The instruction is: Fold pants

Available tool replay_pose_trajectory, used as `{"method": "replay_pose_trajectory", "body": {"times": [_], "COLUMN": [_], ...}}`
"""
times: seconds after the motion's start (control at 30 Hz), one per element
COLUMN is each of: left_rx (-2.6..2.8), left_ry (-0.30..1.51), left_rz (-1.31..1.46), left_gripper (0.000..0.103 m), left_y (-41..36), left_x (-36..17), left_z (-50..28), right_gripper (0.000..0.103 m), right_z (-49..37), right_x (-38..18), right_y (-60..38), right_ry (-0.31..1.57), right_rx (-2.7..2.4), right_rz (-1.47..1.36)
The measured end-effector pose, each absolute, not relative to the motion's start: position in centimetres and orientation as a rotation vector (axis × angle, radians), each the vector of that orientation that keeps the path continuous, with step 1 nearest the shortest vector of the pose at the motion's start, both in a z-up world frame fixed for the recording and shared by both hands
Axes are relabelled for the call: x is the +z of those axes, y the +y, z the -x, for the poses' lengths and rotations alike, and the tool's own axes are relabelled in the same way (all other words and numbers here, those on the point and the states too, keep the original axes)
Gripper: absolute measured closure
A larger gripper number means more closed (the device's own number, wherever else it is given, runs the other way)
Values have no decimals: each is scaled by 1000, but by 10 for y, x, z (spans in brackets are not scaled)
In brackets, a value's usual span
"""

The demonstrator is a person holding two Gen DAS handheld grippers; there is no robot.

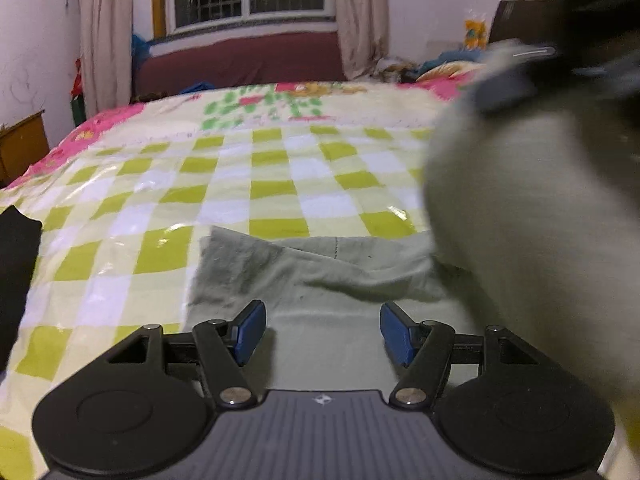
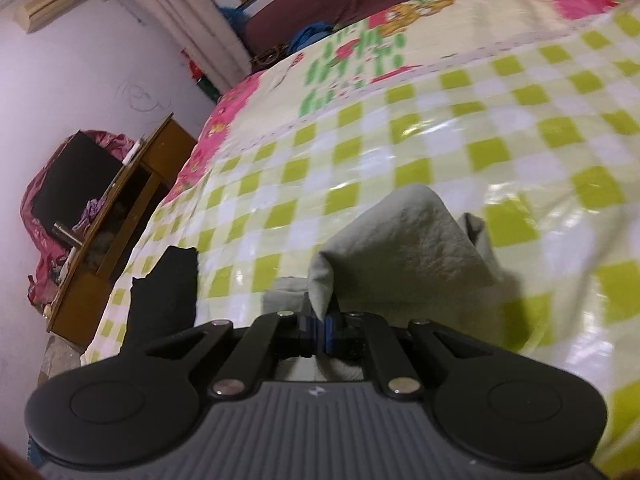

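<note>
The right gripper (image 2: 319, 330) is clamped on a lifted fold of the grey-green pants (image 2: 404, 240). The left gripper (image 1: 323, 330) stands wide and empty above the flat portion (image 1: 304, 280) on the checked bed cover (image 1: 256, 184). The raised cloth hangs to the left gripper's right, so the fold goes leftward.
</note>
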State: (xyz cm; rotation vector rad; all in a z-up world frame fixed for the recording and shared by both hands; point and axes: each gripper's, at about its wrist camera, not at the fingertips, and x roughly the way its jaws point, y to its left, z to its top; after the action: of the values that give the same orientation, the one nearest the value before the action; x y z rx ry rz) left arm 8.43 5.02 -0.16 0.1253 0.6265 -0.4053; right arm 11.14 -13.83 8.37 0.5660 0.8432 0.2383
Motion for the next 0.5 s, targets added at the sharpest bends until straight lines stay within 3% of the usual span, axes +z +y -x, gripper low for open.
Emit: {"method": "replay_pose_trajectory", "body": {"times": [0.5], "left_rx": [-530], "left_ry": [625], "left_rz": [120], "left_gripper": [26], "left_y": [136], "left_x": [4], "left_z": [-56], "right_gripper": [89], "right_z": [-176], "right_x": [28], "right_y": [-28], "right_ry": [1009], "right_rx": [297], "right_rz": [-450]}}
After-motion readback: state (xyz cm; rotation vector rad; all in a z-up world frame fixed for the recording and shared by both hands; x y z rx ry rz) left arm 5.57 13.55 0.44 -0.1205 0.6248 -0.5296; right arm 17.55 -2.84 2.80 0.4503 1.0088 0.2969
